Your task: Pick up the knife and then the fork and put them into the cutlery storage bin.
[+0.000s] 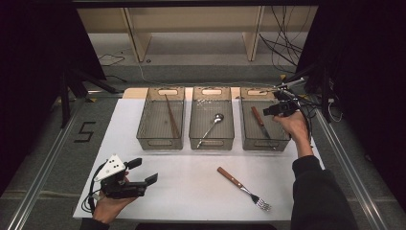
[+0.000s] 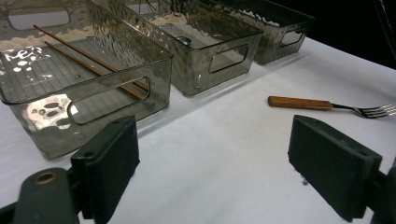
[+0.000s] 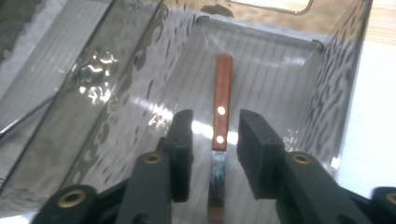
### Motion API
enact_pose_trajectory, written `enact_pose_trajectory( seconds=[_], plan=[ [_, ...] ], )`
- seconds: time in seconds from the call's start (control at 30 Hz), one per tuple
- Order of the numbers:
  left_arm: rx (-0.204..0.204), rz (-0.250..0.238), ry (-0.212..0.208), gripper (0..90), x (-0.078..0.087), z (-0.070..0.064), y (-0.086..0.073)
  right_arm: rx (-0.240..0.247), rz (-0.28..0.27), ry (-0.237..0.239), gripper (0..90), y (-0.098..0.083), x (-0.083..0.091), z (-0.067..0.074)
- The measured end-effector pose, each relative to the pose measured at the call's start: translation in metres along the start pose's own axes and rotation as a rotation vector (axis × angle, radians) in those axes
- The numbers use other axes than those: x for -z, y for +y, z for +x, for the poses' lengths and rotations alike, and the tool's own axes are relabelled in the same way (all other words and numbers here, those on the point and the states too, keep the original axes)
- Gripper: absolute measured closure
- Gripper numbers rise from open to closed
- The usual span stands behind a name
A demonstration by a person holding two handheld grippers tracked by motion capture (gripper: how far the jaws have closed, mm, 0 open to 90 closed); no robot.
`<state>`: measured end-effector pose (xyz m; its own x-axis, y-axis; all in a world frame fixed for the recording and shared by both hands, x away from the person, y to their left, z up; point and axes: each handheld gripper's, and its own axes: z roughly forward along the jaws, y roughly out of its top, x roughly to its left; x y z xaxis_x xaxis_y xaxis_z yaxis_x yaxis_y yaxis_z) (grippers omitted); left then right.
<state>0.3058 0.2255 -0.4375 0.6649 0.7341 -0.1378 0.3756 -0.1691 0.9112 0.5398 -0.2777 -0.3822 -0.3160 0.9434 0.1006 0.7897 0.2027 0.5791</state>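
Three clear bins stand in a row on the white table. Brown chopsticks lie in the left bin. A metal spoon is in the middle bin. A wooden-handled knife lies flat in the right bin. My right gripper hovers over that bin, jaws apart on either side of the knife below, touching nothing. A wooden-handled fork lies on the table. My left gripper rests open at the front left.
Cables hang at the back right near the right bin. A wooden shelf frame stands behind the table. A floor mark "5" lies left of the table.
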Motion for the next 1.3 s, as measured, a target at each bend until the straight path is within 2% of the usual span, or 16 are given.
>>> enact_pose_trajectory(
  seconds=[0.13, 0.37, 0.5, 0.87, 0.9, 0.97, 1.03, 1.3],
  plan=[
    [0.003, -0.005, 0.001, 15.9, 0.000, 0.000, 0.000, 0.012, -0.012, 0.025, 58.0, -0.001, 0.005, 0.005],
    [0.006, -0.004, 0.000, 15.9, 0.000, 0.000, 0.000, 0.098, -0.066, 0.098, 45.0, -0.003, 0.026, 0.030],
    [0.006, -0.005, 0.001, 15.9, 0.000, 0.000, 0.000, 0.154, -0.082, 0.118, 39.3, -0.009, 0.037, 0.046],
    [0.011, -0.009, 0.004, 15.9, 0.001, 0.001, -0.001, 0.229, -0.113, 0.178, 34.6, -0.030, 0.054, 0.072],
    [0.012, -0.011, 0.003, 15.9, 0.001, 0.001, -0.001, 0.248, -0.117, 0.197, 33.1, -0.035, 0.058, 0.079],
    [0.015, -0.010, 0.001, 15.9, 0.001, 0.001, -0.001, 0.255, -0.116, 0.199, 32.7, -0.037, 0.060, 0.081],
    [0.017, -0.010, -0.001, 15.9, 0.001, 0.002, -0.001, 0.281, -0.113, 0.223, 31.6, -0.047, 0.064, 0.090],
    [0.015, -0.013, 0.000, 15.9, 0.001, 0.002, -0.001, 0.308, -0.087, 0.260, 30.5, -0.069, 0.063, 0.103]
  ],
)
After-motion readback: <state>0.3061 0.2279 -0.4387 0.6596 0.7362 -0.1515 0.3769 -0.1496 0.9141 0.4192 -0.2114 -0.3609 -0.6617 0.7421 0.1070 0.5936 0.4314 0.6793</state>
